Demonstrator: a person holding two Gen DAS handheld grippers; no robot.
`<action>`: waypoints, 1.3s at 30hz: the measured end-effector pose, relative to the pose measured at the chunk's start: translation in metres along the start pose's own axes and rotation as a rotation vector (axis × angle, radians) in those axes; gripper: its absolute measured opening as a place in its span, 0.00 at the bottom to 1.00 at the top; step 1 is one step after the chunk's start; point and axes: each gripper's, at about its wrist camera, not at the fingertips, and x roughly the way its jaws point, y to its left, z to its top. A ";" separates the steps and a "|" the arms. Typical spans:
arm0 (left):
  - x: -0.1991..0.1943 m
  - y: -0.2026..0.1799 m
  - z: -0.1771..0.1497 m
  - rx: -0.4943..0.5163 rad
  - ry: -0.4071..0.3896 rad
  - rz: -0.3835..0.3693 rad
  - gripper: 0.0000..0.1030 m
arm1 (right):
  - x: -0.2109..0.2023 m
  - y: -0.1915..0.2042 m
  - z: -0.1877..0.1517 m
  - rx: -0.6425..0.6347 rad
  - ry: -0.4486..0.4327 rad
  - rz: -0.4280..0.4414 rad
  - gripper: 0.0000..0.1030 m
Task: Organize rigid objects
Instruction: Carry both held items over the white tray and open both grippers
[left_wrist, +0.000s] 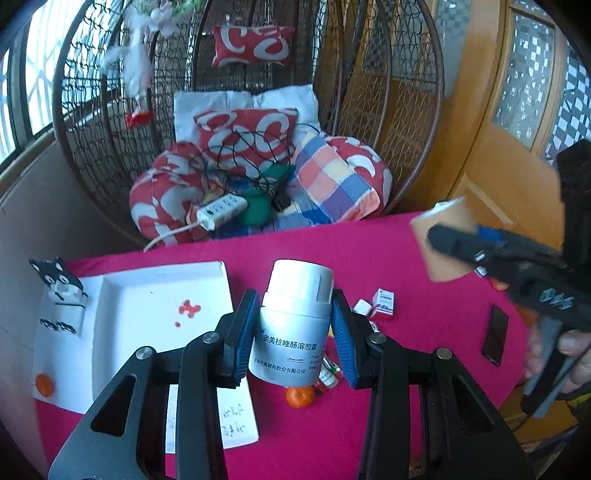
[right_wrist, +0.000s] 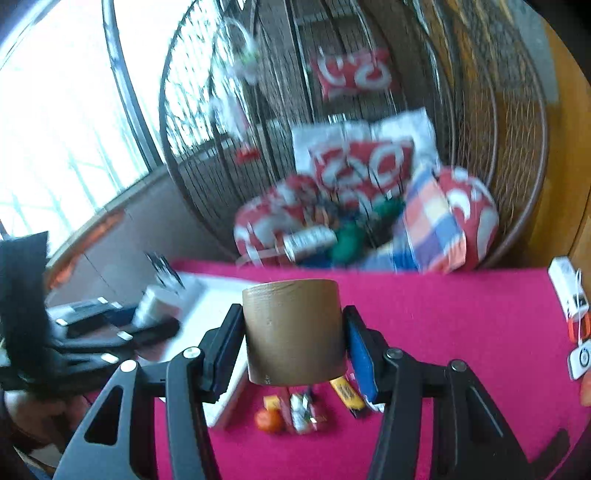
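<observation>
Ahead of me a wicker hanging chair (left_wrist: 388, 92), red-and-white cushions (left_wrist: 245, 138) piled in it, a checked blanket (left_wrist: 332, 177), a white power strip (left_wrist: 221, 210), tangled black cables (left_wrist: 258, 162), something green (left_wrist: 258, 206), perhaps a pouch, a wooden door (left_wrist: 491, 122) beside it.

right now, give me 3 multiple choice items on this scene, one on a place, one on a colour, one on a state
1. Where does the loose tangerine lie?
A. on the table cloth below the held bottle
B. on the hanging chair's cushions
C. on the black phone

2. What colour is the table cloth?
A. green
B. magenta
C. white

3. What is between the jaws of the right gripper?
A. nothing
B. a tangerine
C. a brown tape roll

Answers:
1 A, it sits on the cloth under the white medicine bottle that the left gripper grips.
2 B, both views show magenta cloth.
3 C, the brown tape roll sits clamped between the pads, off the table.
</observation>
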 end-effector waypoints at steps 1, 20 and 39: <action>-0.003 0.002 -0.001 0.001 -0.004 0.004 0.37 | -0.004 0.005 0.002 0.001 -0.018 0.008 0.52; -0.042 0.074 -0.015 -0.083 -0.078 0.036 0.37 | 0.001 0.087 0.003 -0.107 -0.047 0.102 0.52; -0.054 0.152 -0.041 -0.130 -0.055 0.093 0.37 | 0.068 0.155 -0.007 -0.142 0.066 0.168 0.52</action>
